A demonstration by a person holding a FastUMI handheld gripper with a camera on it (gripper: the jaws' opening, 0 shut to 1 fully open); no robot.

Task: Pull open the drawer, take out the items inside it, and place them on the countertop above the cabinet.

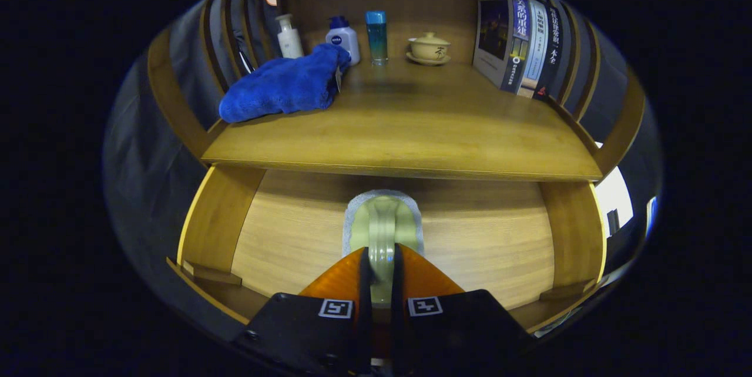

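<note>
The wooden drawer front (470,242) sits just below the countertop's front edge (405,162). A pale green handle (383,218) on a light backing plate stands upright at the middle of the drawer front. My gripper (380,252) is shut on that handle, whose lower part runs down between the two fingers, one pressing on each side. The drawer's inside is hidden behind its front. The countertop (446,124) spreads wide above the drawer.
On the countertop lie a folded blue towel (282,86), a white bottle (289,36), a white bottle with a blue cap (343,39), a tall blue bottle (376,36), a lidded cup on a saucer (429,48) and upright books (520,42). Cabinet side posts (217,218) flank the drawer.
</note>
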